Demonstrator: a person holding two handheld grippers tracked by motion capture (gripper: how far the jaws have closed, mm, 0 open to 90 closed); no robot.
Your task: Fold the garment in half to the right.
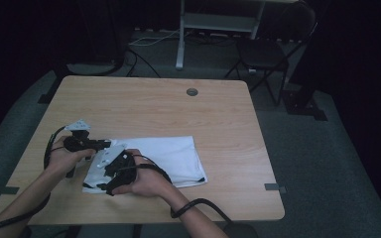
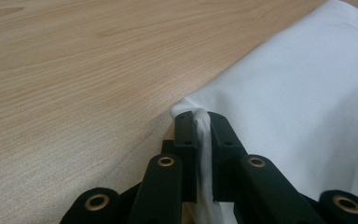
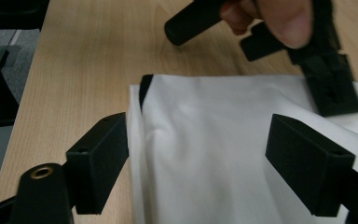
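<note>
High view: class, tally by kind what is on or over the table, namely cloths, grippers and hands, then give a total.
Cloth: 1, white, lying flat on the table
Grippers: 2, left gripper shut on the cloth's edge, right gripper open over the cloth
Hands: 2, left hand and right hand
Total: 5

Near-left corner of white cloth (image 1: 178, 158) hidden under right tool (image 1: 110, 173) and hand.

the high view is dim, its surroundings nearly black, with the surface (image 1: 178, 109) evenly lit from above. both tool views are brighter; the near black jaws and a thumb (image 3: 286, 21) look soft.
</note>
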